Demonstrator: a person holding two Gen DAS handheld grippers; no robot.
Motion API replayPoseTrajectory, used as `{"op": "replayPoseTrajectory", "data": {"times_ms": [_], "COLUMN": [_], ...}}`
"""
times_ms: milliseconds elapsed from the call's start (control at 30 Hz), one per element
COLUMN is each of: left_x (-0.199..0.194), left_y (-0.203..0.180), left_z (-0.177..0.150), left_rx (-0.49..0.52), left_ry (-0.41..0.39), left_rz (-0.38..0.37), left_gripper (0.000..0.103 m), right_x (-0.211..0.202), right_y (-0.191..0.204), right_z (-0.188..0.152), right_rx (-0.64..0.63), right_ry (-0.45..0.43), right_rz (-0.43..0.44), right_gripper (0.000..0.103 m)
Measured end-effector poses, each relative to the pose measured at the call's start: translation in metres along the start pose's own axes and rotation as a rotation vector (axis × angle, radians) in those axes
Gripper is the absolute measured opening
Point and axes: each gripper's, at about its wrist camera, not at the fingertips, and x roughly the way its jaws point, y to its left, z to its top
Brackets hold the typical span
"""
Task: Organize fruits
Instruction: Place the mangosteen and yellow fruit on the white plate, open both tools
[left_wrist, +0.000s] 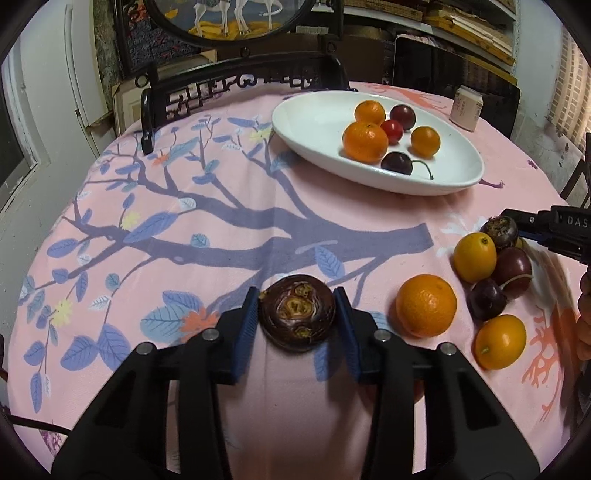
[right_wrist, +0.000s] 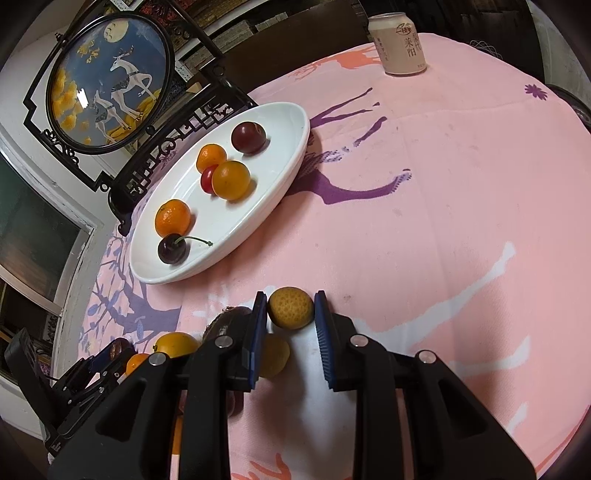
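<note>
My left gripper (left_wrist: 297, 319) is shut on a dark brown water chestnut (left_wrist: 297, 317), held just above the pink tablecloth. My right gripper (right_wrist: 290, 308) is shut on a small yellow-orange fruit (right_wrist: 290, 308); in the left wrist view it shows at the right edge (left_wrist: 517, 225). A white oval plate (left_wrist: 325, 122) at the back holds several oranges, dark plums, a red fruit and a cherry; it also shows in the right wrist view (right_wrist: 288, 122). A pile of loose fruit lies at the right: an orange (left_wrist: 426, 305), yellow fruits (left_wrist: 474, 257), dark fruits (left_wrist: 487, 299) and another water chestnut (left_wrist: 499, 230).
A drink can (right_wrist: 398, 44) stands at the table's far edge. A dark carved wooden stand with a round deer picture (right_wrist: 107, 81) stands behind the plate. The round table's edge curves close on the left and right.
</note>
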Motion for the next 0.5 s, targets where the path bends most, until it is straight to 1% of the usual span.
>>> {"op": "replayPoseTrajectory", "data": {"times_ms": [33,100,167,233,300,333,367,500], "left_x": [-0.003,-0.011,-0.018,-0.018,-0.016,-0.014,-0.008,0.016], "left_y": [0.001,0.007,0.012,0.009,0.001,-0.002,-0.007,-0.018], "left_z": [0.001,0.006,0.019,0.033,0.059,0.068,0.084,0.113], "left_rx": [-0.008,-0.040,-0.071,-0.063,-0.040,-0.032,-0.030,-0.046], "left_ry": [-0.010,-0.043,-0.069,-0.079,-0.104,-0.108,-0.114,-0.113], "left_rz": [-0.008,-0.046,-0.070,-0.064,-0.044,-0.047,-0.052,-0.054], "left_gripper": [0.041,0.041,0.040,0.041,0.041,0.041,0.041,0.042], "right_x": [-0.001,-0.007,-0.019,-0.029,-0.034,-0.033,-0.030,-0.007], "right_y": [0.000,0.000,0.002,0.008,0.021,0.028,0.033,0.052], "right_z": [0.000,-0.001,0.001,0.007,0.018,0.024,0.030,0.051], "right_rx": [0.000,-0.002,-0.001,-0.010,-0.052,-0.073,-0.085,-0.125], "right_ry": [-0.004,-0.025,-0.072,-0.115,-0.144,-0.148,-0.148,-0.132], "right_rz": [-0.001,0.002,0.017,0.039,0.052,0.040,0.033,0.021], "right_gripper": [0.026,0.026,0.026,0.026,0.026,0.026,0.026,0.027]}}
